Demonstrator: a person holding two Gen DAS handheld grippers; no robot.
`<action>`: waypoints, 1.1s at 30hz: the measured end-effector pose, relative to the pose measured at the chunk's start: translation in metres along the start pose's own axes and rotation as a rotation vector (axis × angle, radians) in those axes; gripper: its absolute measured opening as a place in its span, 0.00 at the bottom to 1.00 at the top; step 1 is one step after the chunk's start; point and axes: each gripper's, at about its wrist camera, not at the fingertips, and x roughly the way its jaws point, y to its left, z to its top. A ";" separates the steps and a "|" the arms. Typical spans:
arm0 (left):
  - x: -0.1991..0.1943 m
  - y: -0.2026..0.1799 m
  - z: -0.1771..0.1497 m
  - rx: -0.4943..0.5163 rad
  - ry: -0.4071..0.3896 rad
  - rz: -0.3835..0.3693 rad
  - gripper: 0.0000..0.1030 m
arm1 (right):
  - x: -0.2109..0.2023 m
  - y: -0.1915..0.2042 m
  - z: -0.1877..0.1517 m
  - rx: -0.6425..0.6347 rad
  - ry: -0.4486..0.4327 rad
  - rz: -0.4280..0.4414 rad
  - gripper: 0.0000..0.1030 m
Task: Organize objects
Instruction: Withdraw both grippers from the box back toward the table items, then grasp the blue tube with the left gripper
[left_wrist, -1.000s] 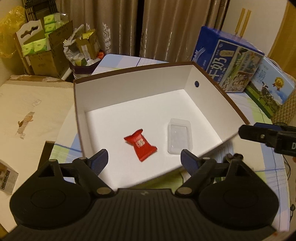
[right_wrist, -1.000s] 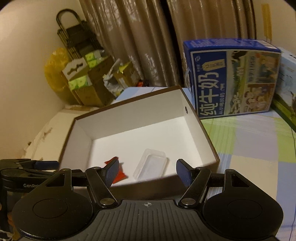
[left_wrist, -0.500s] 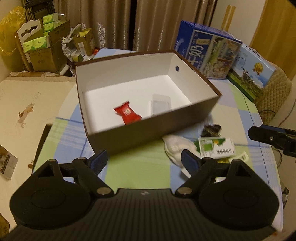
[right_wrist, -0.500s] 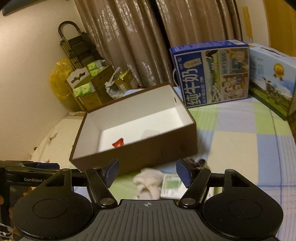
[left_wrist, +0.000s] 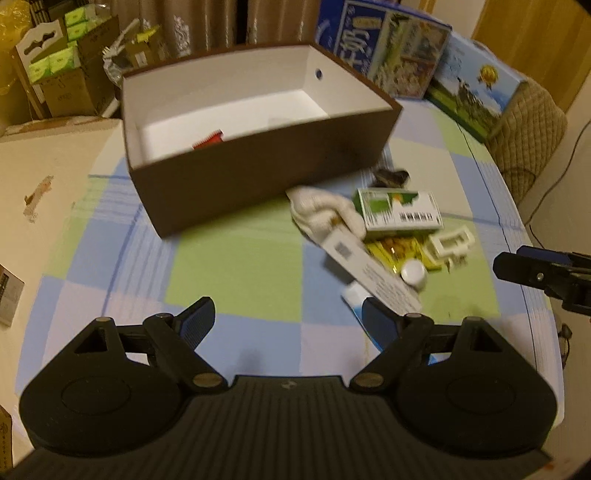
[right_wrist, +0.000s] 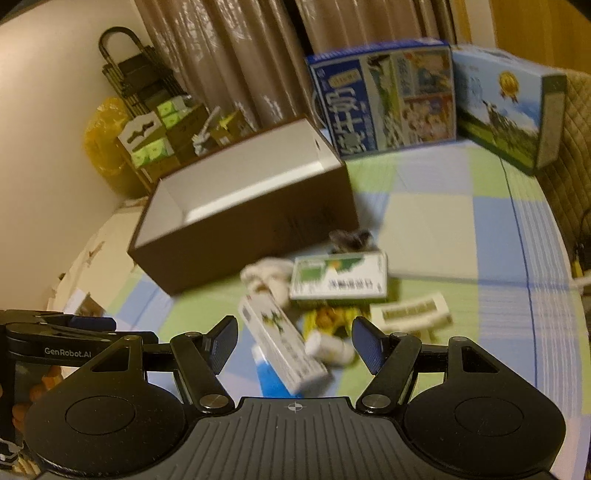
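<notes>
The pile you have to clear lies on the checked cloth (left_wrist: 236, 266) just beside the brown box (left_wrist: 266, 184), off its near right corner. Closest to you is the long white carton (right_wrist: 280, 347), lying flat with its long axis running from the white glove (left_wrist: 325, 214) back toward you and slightly rightward. In the right wrist view it sits between the spread fingers of your right gripper (right_wrist: 293, 345), slightly left of centre, its axis angled across the gap rather than along it. From your left gripper (left_wrist: 286, 319) the same carton lies ahead and to the right, its near end by the right finger.

Both tongs are released, jaws wide apart, nothing in either. The right one looks nearer and better lined up, so I'd judge it the hand for this pick; you would likely need to twist the wrist so the fingers close across the carton's narrow width.

Around it: a small white bottle (right_wrist: 330, 349) touching the carton's right side, a yellow packet (right_wrist: 328, 317) beneath, the green-and-white box (right_wrist: 338, 278) beyond, a cream plastic piece (right_wrist: 412, 314) to the right. Inside the brown box a red candy wrapper (left_wrist: 210, 139) shows. Blue milk cartons (right_wrist: 384, 107) stand behind
</notes>
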 end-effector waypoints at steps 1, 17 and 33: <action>0.001 -0.002 -0.002 0.002 0.007 -0.002 0.82 | -0.001 -0.001 -0.004 0.003 0.005 -0.003 0.64; 0.002 -0.027 -0.021 0.020 0.032 0.004 0.82 | -0.015 -0.018 -0.035 0.018 0.056 -0.018 0.64; 0.052 -0.066 -0.038 0.062 0.111 -0.006 0.83 | -0.026 -0.067 -0.050 0.095 0.079 -0.080 0.64</action>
